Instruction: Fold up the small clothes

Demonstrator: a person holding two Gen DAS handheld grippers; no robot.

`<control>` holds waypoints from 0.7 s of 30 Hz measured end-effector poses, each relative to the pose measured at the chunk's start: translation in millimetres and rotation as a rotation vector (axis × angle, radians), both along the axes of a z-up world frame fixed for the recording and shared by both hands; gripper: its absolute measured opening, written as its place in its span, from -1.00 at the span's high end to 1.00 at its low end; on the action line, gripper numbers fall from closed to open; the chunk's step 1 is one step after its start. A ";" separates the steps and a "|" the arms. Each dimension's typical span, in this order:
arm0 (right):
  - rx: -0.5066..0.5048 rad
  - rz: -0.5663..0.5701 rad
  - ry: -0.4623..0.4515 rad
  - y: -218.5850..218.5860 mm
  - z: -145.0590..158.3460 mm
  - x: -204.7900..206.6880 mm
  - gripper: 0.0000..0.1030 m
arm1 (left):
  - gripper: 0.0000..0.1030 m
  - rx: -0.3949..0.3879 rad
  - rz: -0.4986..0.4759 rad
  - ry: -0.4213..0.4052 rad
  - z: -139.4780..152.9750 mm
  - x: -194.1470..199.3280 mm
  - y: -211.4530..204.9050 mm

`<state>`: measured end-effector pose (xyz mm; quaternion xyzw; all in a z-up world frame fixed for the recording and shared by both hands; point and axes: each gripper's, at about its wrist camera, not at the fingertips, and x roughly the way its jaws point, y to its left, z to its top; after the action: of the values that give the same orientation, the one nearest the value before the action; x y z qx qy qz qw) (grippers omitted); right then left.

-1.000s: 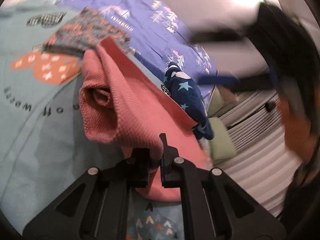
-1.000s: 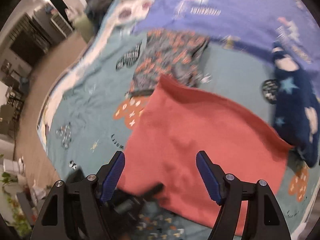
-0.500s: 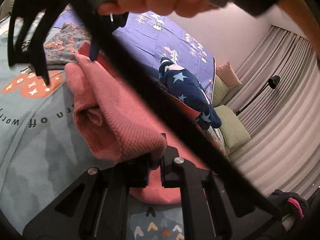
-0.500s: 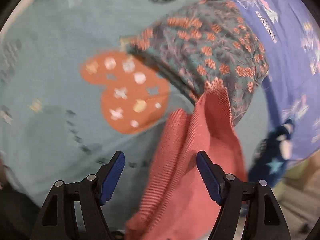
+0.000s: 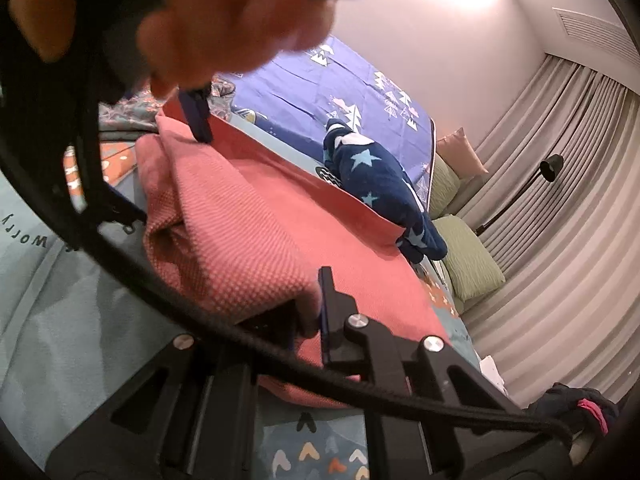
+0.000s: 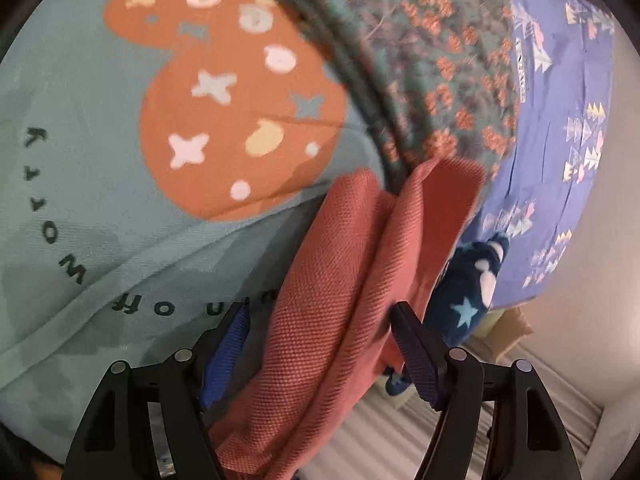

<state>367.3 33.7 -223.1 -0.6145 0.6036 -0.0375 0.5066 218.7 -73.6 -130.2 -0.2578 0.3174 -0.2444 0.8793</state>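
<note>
Our left tongs [image 5: 310,312] are clenched on a bunched corner of the red cloth [image 5: 280,216]; our right tongs [image 6: 320,344] gape around its raised folded edge, above the teal bedspread [image 6: 80,160], floral garment [image 6: 440,80] just beyond

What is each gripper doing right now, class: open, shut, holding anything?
Left gripper: shut on the coral-red textured knit garment.
Right gripper: open, its blue-padded fingers either side of the garment's bunched fold, not clamped.
</note>
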 end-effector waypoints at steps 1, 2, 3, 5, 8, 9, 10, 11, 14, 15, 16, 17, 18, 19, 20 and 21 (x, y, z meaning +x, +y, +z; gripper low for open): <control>-0.034 0.008 -0.009 0.2 -2.4 0.5 0.02 | 0.84 0.009 0.001 -0.002 0.1 -1.1 -0.4; -0.055 0.012 -0.025 -1.0 -3.8 0.4 0.39 | 0.84 0.014 0.004 -0.005 -0.7 -2.4 -0.3; -0.043 0.004 -0.034 -0.3 -2.6 -0.6 0.51 | 0.84 0.020 0.009 -0.004 -1.2 -3.3 -0.3; 0.020 -0.007 -0.042 2.7 7.9 0.9 0.65 | 0.84 0.018 0.018 0.001 -0.8 -4.0 1.9; 0.116 -0.030 -0.056 2.2 31.0 5.2 0.74 | 0.84 0.026 0.027 -0.015 5.4 -7.0 6.0; 0.145 -0.037 -0.059 0.4 37.9 8.1 0.74 | 0.84 0.042 0.029 -0.034 9.4 -10.2 5.4; 0.185 -0.051 -0.063 -2.3 48.2 8.6 0.74 | 0.84 0.065 0.033 -0.061 14.8 -15.0 3.7; 0.219 -0.064 -0.067 -4.9 57.5 9.5 0.74 | 0.84 0.078 0.036 -0.077 18.2 -17.6 1.9; 0.337 -0.112 -0.084 -20.0 92.2 10.9 0.74 | 0.84 0.129 0.039 -0.143 33.7 -29.9 -6.0; 0.374 -0.129 -0.091 -25.1 104.2 9.9 0.74 | 0.84 0.141 0.036 -0.160 38.0 -33.3 -8.9; 0.412 -0.149 -0.101 -31.5 117.0 9.0 0.75 | 0.84 0.153 0.032 -0.175 42.4 -36.3 -12.7; 0.441 -0.168 -0.110 -38.4 127.1 9.0 0.75 | 0.84 0.159 0.026 -0.185 45.8 -38.0 -16.5; 0.470 -0.188 -0.119 -45.7 137.2 8.0 0.75 | 0.84 0.163 0.019 -0.192 48.8 -39.8 -19.6; 0.500 -0.207 -0.133 -54.9 148.2 7.3 0.75 | 0.84 0.164 0.008 -0.199 52.5 -42.0 -24.2; 0.522 -0.221 -0.145 -64.7 158.0 6.9 0.75 | 0.84 0.164 0.002 -0.202 54.8 -42.3 -26.7; 0.552 -0.238 -0.158 -75.9 168.8 5.8 0.75 | 0.84 0.166 -0.005 -0.206 57.1 -43.3 -29.8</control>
<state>373.1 -42.2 -54.3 -0.3737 0.6175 0.0212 0.6918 175.3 -103.4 -73.0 -0.1569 0.2452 -0.2448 0.9249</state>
